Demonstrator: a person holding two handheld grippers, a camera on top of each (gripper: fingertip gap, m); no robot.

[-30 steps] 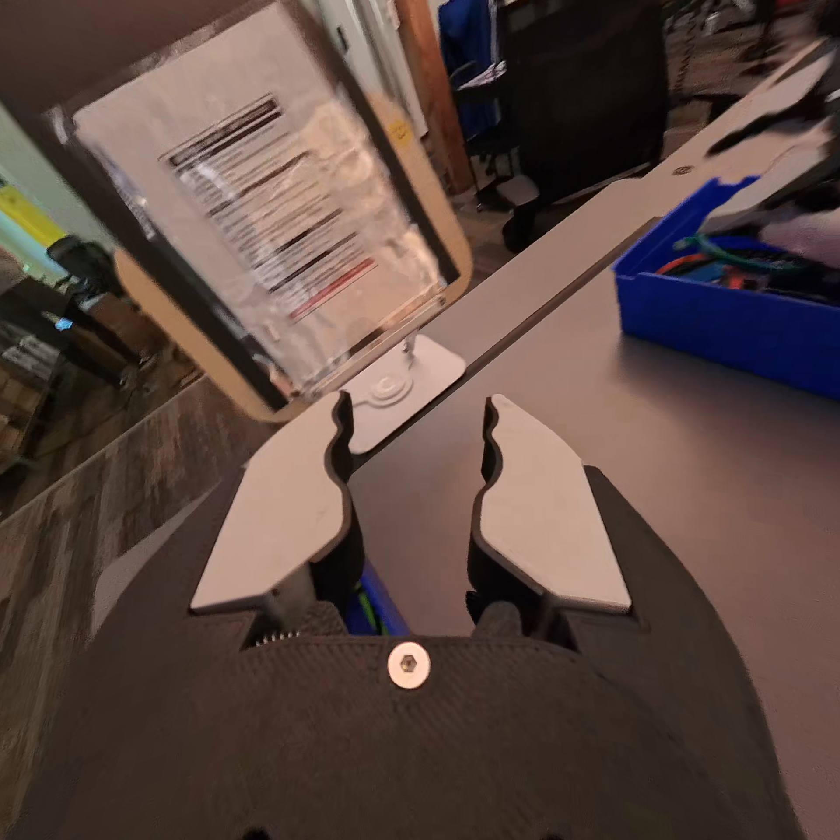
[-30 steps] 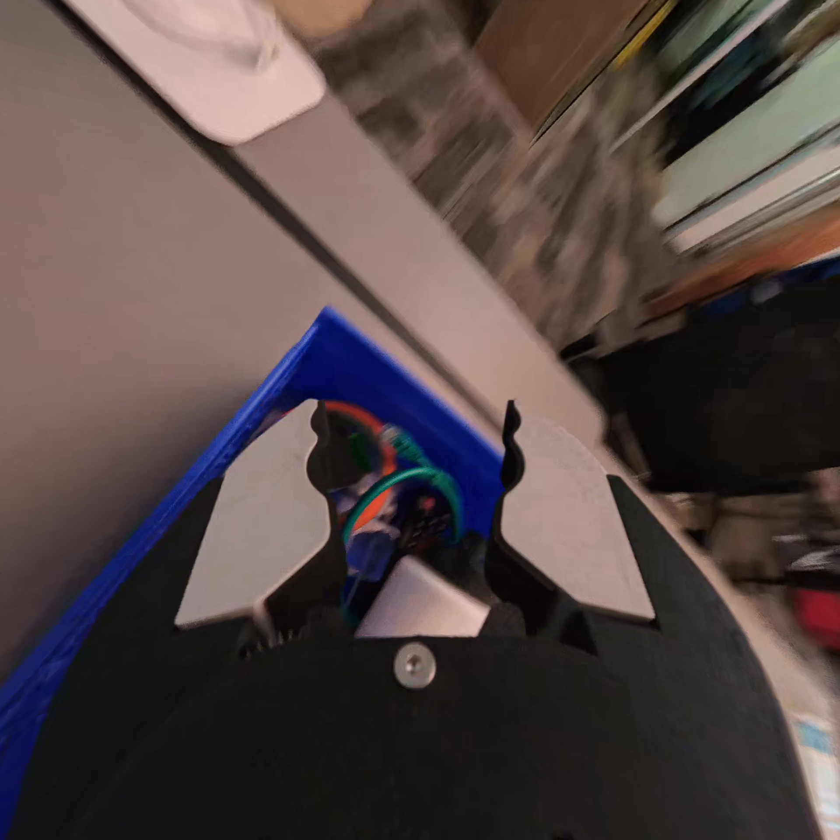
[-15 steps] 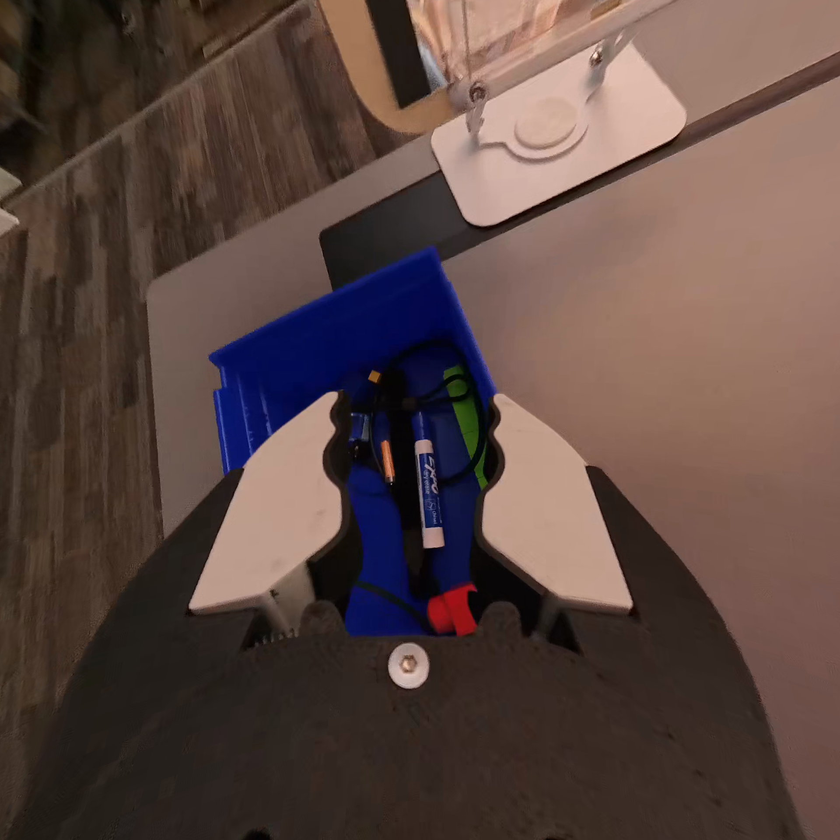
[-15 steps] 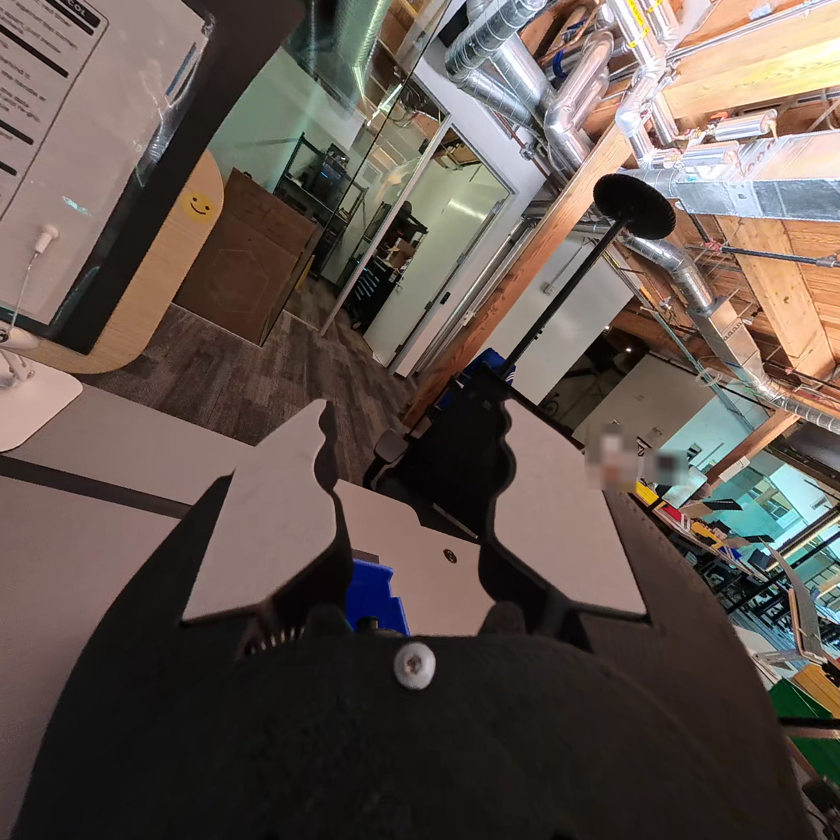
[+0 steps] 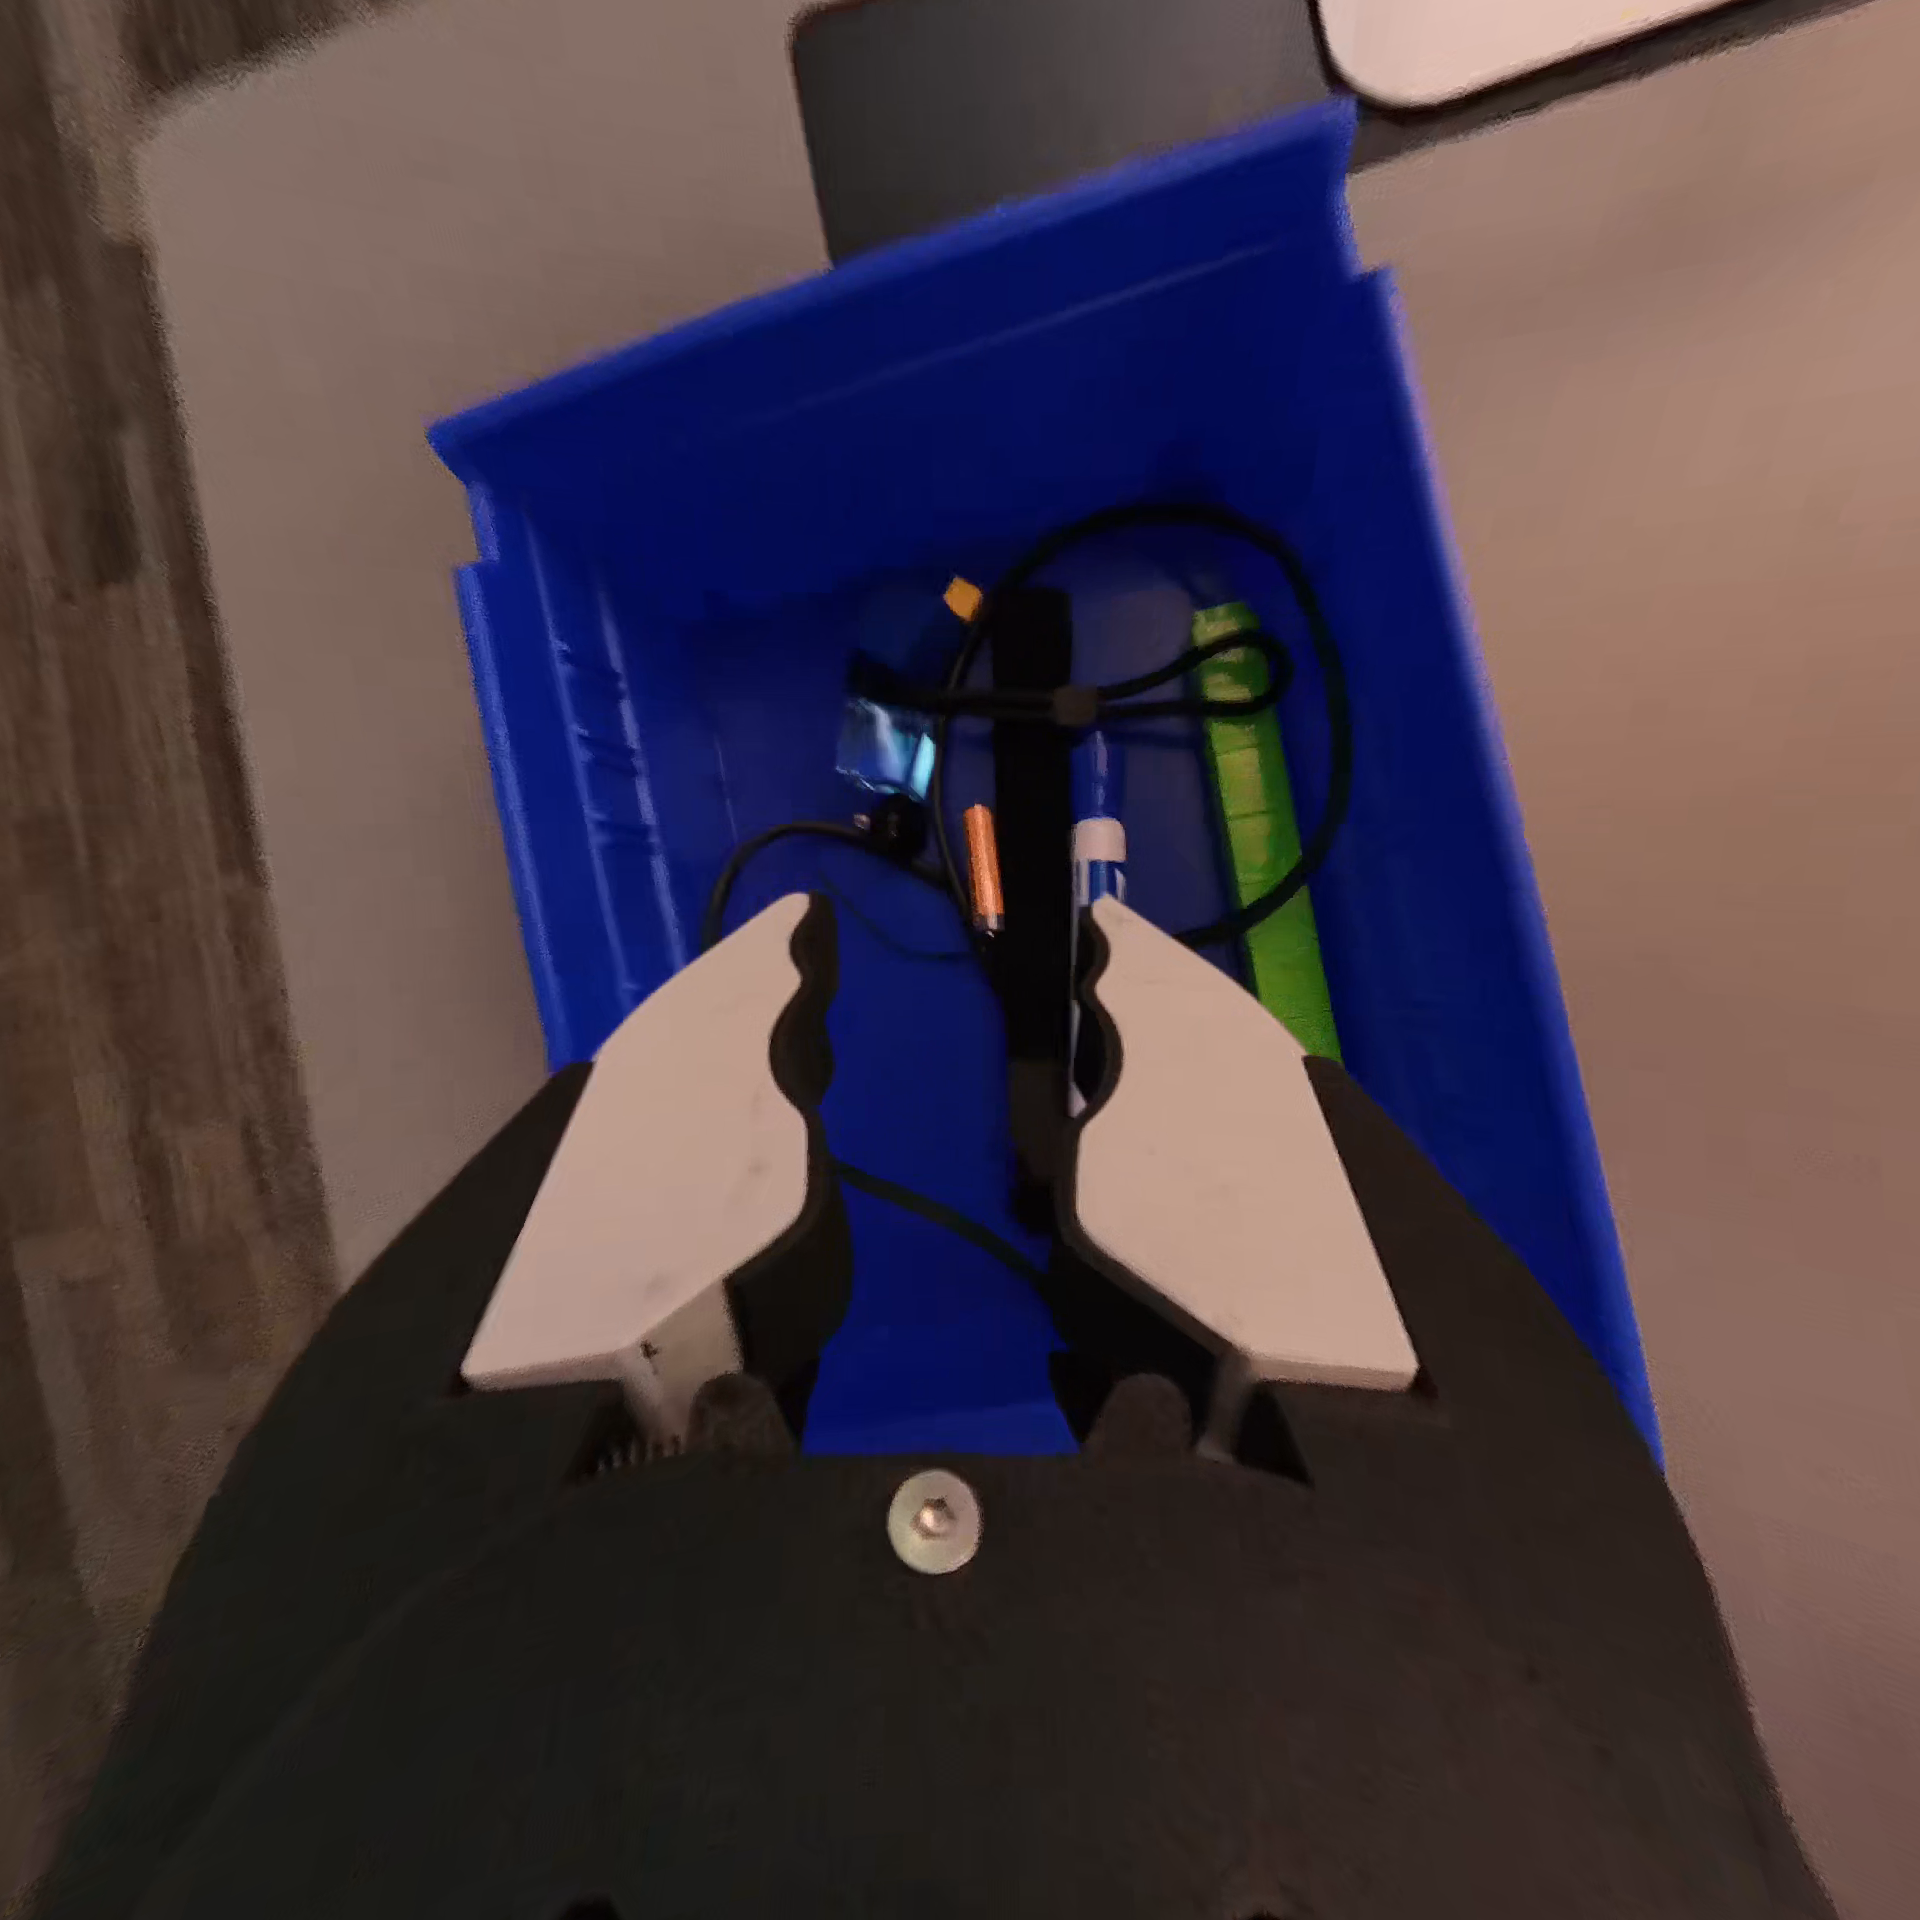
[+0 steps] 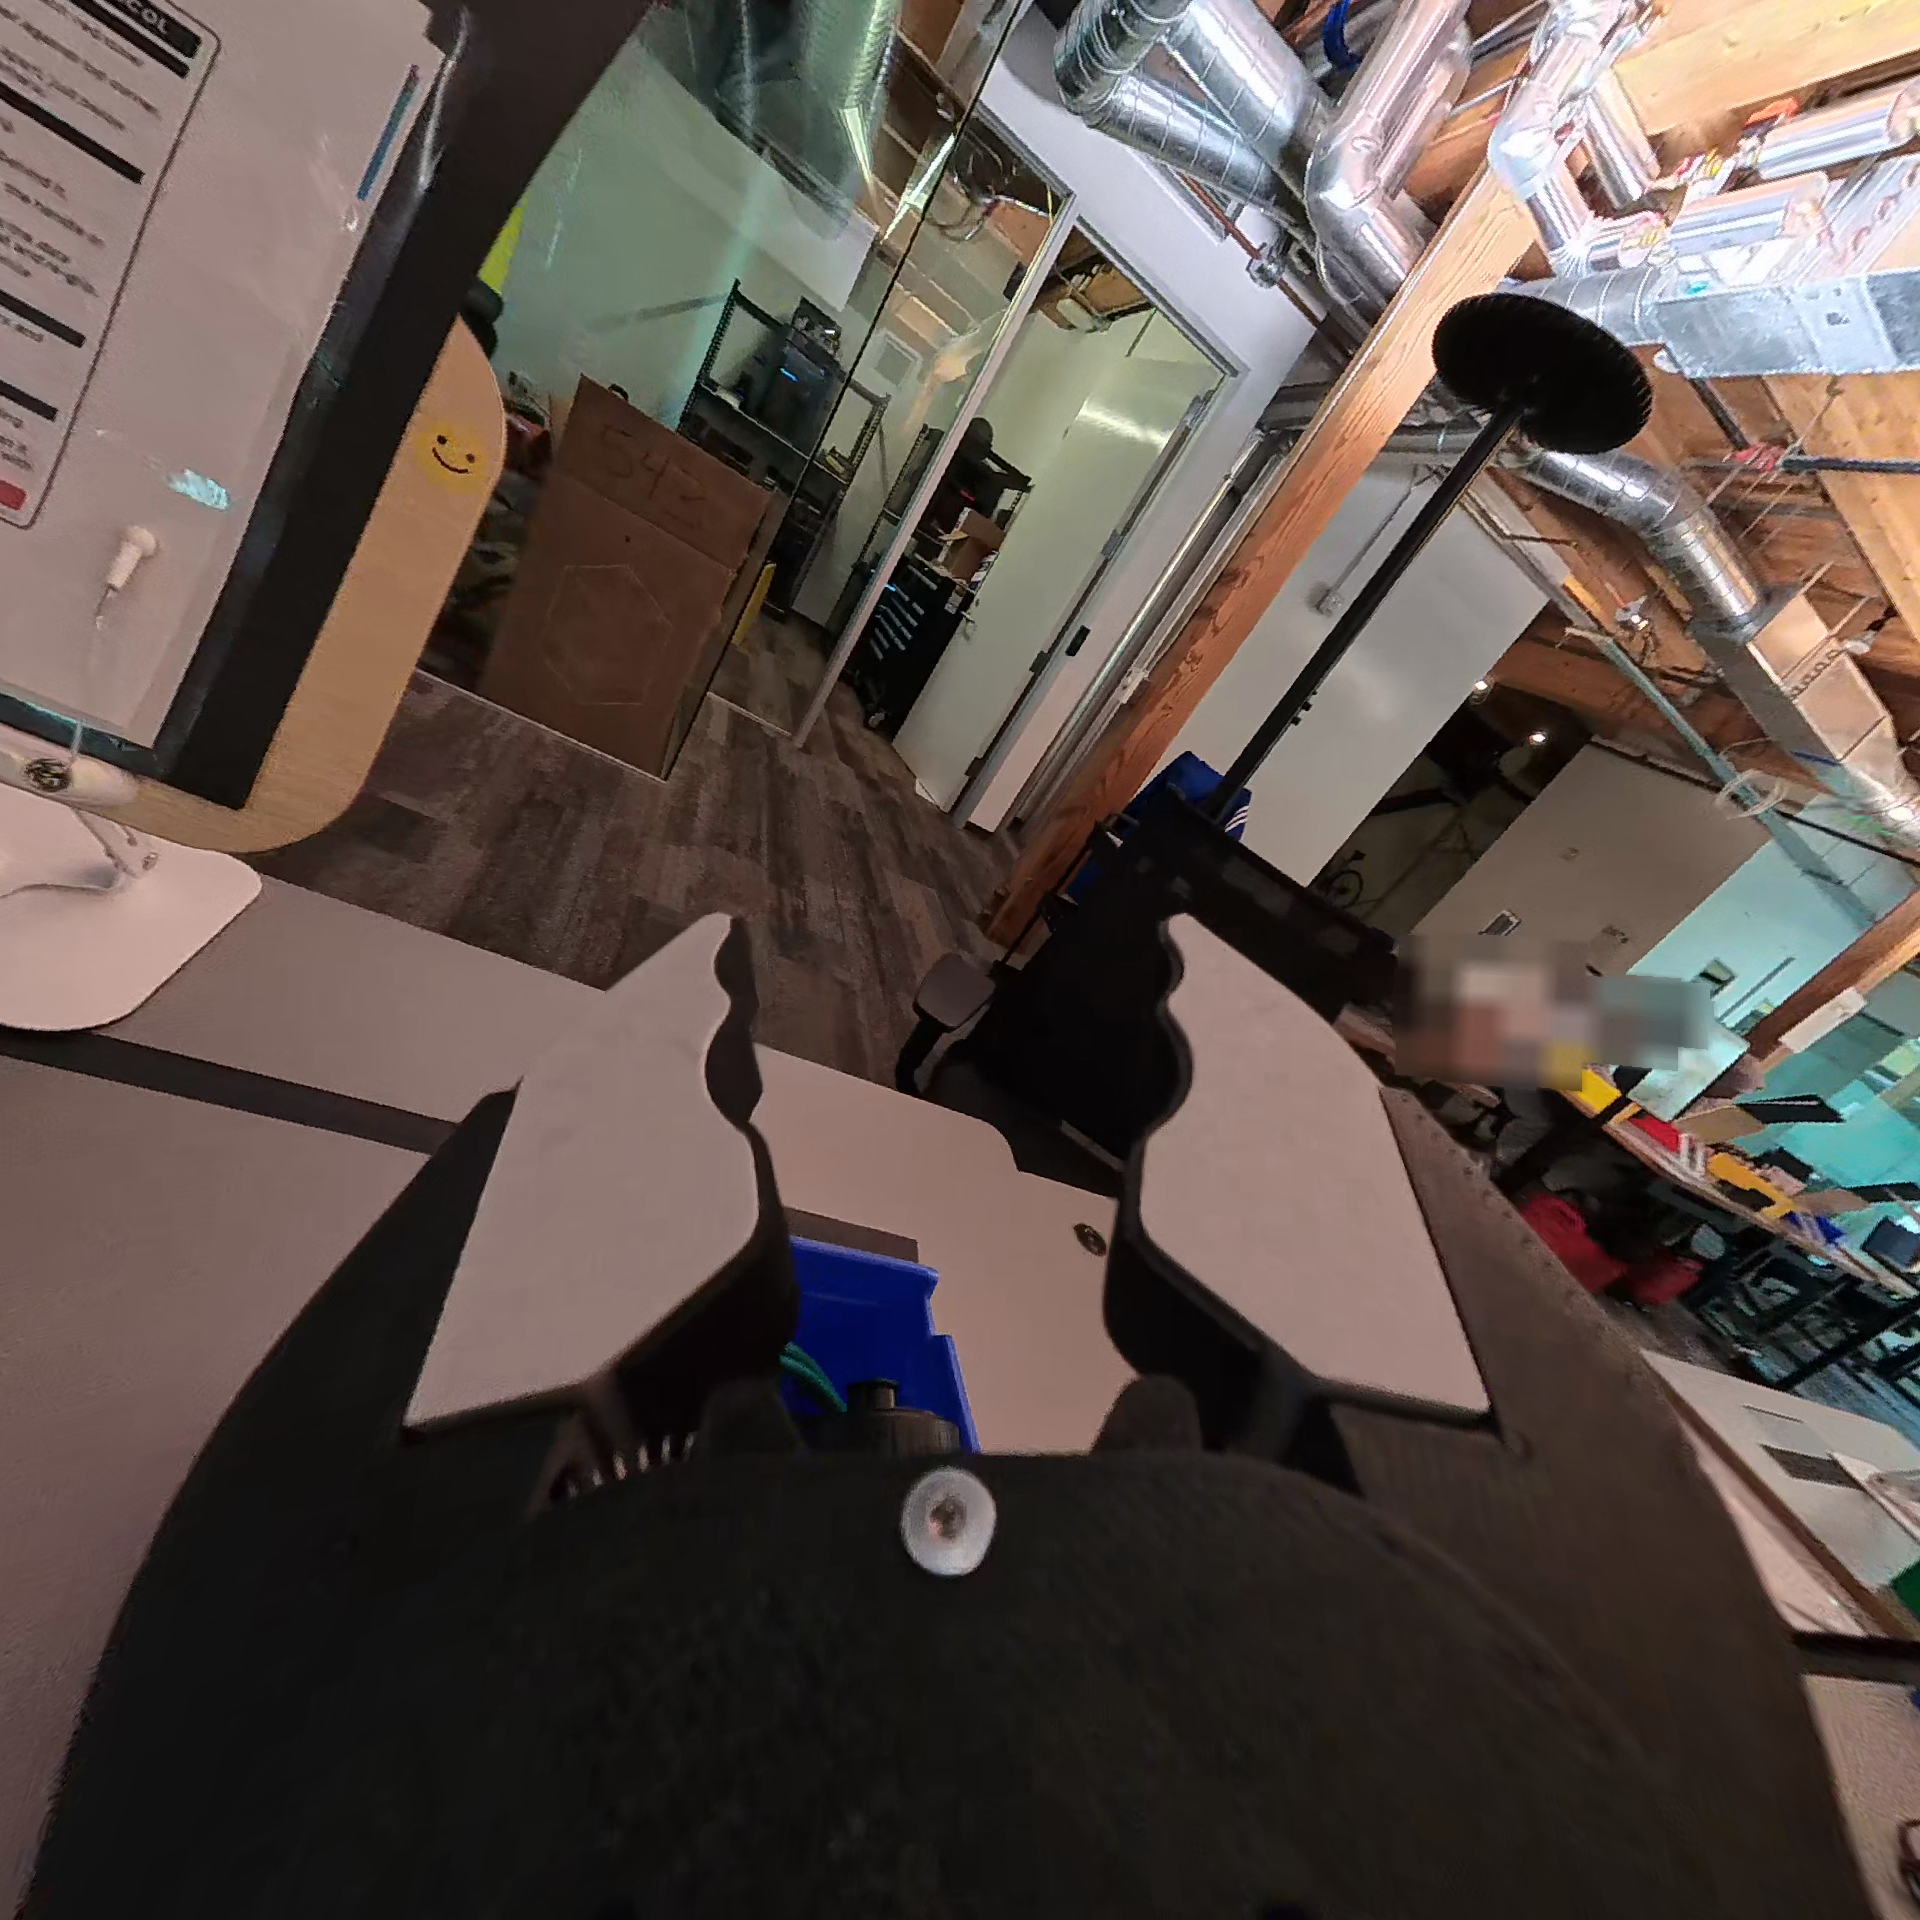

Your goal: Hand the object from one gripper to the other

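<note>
**Both hand-held grippers empty, left one over the blue bin**

The grey table [image 5: 1662,520] carries everything in the left wrist view, and it shows again in the right wrist view [image 6: 208,1195] below a wide workshop room with ducts and wooden beams. On it stands a blue plastic bin [image 5: 935,364], seen from above in the left wrist view; only a corner of a blue bin [image 6: 873,1340] peeks between the fingers in the right wrist view, and whether it is the same bin cannot be told.

The left hand-held gripper [image 5: 951,914] hangs above the near part of the bin with its jaws apart and nothing between them. The right hand-held gripper [image 6: 951,940] points out across the room, jaws likewise spread wide and empty.

A white stand base [image 6: 94,935] sits on the table at the far left of the right wrist view, under a framed sheet [image 6: 135,260].

Inside the bin lie the loose objects: a green strip [image 5: 1262,831] along the right wall, a long black bar [image 5: 1029,831] down the middle, and a thin black cord [image 5: 1330,727] looping over both. Beside the bar is a blue-and-white marker [image 5: 1099,831], partly hidden by the right finger. Left of the bar sit a small copper-coloured battery [image 5: 982,862] and a small shiny blue item [image 5: 883,753], too blurred to name.
</note>
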